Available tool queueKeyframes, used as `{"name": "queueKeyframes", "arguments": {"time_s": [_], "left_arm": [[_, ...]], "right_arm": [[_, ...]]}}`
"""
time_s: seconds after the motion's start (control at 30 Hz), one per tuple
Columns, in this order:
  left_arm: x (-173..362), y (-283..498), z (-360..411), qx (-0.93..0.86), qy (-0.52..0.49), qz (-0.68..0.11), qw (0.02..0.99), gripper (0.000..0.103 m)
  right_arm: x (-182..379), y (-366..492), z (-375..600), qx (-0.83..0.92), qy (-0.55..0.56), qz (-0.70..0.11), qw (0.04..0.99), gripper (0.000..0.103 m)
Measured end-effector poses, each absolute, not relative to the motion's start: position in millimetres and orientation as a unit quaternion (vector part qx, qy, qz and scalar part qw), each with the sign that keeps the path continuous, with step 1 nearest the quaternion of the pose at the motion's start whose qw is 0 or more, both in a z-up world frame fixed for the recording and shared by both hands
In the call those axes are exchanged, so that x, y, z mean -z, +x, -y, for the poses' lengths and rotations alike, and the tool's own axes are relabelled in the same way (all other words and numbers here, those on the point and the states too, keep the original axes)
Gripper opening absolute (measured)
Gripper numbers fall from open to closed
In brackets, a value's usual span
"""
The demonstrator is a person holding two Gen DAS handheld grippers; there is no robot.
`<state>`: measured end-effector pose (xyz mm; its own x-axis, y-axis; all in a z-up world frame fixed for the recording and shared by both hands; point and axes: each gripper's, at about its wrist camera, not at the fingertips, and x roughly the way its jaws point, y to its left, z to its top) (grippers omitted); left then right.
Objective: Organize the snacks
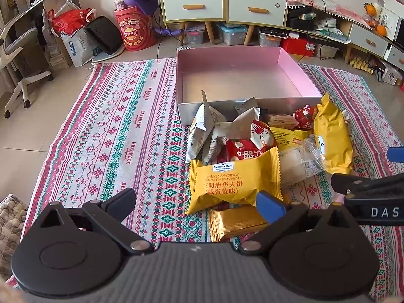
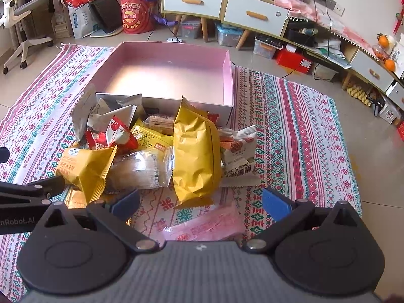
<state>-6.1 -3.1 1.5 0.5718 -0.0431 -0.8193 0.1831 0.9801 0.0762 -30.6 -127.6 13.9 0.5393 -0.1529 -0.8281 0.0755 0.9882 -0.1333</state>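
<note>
A pile of snack packets lies on the patterned cloth in front of an empty pink box (image 1: 290, 73) (image 2: 227, 75). Nearest my left gripper (image 1: 197, 199) is a yellow waffle sandwich packet (image 1: 227, 179) (image 2: 85, 169), with a gold packet (image 1: 234, 222) below it. My left gripper is open, just short of the pile. My right gripper (image 2: 199, 202) is open above a pink packet (image 2: 212, 224), just short of a tall yellow bag (image 2: 197, 151) (image 1: 333, 139). A clear cracker packet (image 2: 141, 169) and a pecan packet (image 2: 240, 154) lie beside the bag.
The striped cloth (image 1: 113, 131) covers a tiled floor. Cabinets with white drawers (image 1: 224, 7), storage boxes, a red Lay's tub (image 1: 135, 31), bags and an office chair (image 1: 17, 58) stand along the back. The right gripper shows at the left view's right edge (image 1: 366, 189).
</note>
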Motion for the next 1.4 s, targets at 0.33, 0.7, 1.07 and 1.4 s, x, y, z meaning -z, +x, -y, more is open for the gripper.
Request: {"name": "queueKeyframes", "arguments": {"time_s": [0.33,0.7,1.07,1.4], "left_arm": [[-1,-6,4,0.065,0.077,-0.458,0.883,0.103],[-1,-7,5,0.065,0.077,-0.458,0.883,0.103],[0,-7,5,0.066,0.077,-0.459,0.883,0.103],[6,8,3,0.122,0.085,-0.482,0.863,0.103]], "right_arm": [[-13,-31,126,0.065,-0.041,-0.477,0.876,0.103],[-12,-31,126,0.061,-0.038,-0.478,0.875,0.103],[-12,-32,126,0.060,-0.038,-0.479,0.875,0.103],[-15,-29,133,0.037,-0.029,-0.480,0.876,0.103]]}}
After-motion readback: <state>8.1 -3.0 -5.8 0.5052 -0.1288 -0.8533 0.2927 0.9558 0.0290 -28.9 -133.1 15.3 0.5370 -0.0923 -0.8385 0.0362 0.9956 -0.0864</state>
